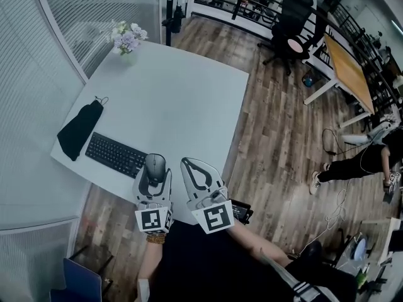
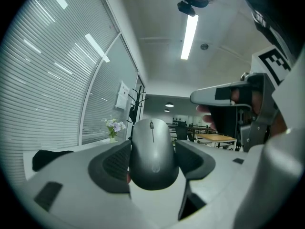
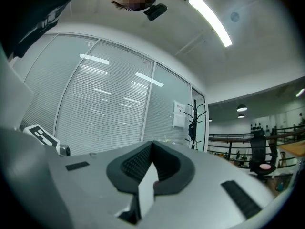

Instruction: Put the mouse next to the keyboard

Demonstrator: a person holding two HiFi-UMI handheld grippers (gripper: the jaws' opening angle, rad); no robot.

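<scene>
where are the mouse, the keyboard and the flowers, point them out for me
mouse (image 1: 155,166): head view, on the top of its grey shell.
keyboard (image 1: 116,155): head view, on the middle of its black key field.
flowers (image 1: 128,38): head view, on the pale blossoms at the table's far corner.

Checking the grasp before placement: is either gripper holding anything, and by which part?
The left gripper holds the mouse, jaws pressed against its two sides. The right gripper is shut and empty.

Bare counter (image 1: 189,99) is lying open from 12 to 2 o'clock of the left hand-held gripper (image 1: 155,172); the keyboard (image 1: 116,155) is blocking 9 o'clock, with a black cloth (image 1: 80,129) beyond it.
</scene>
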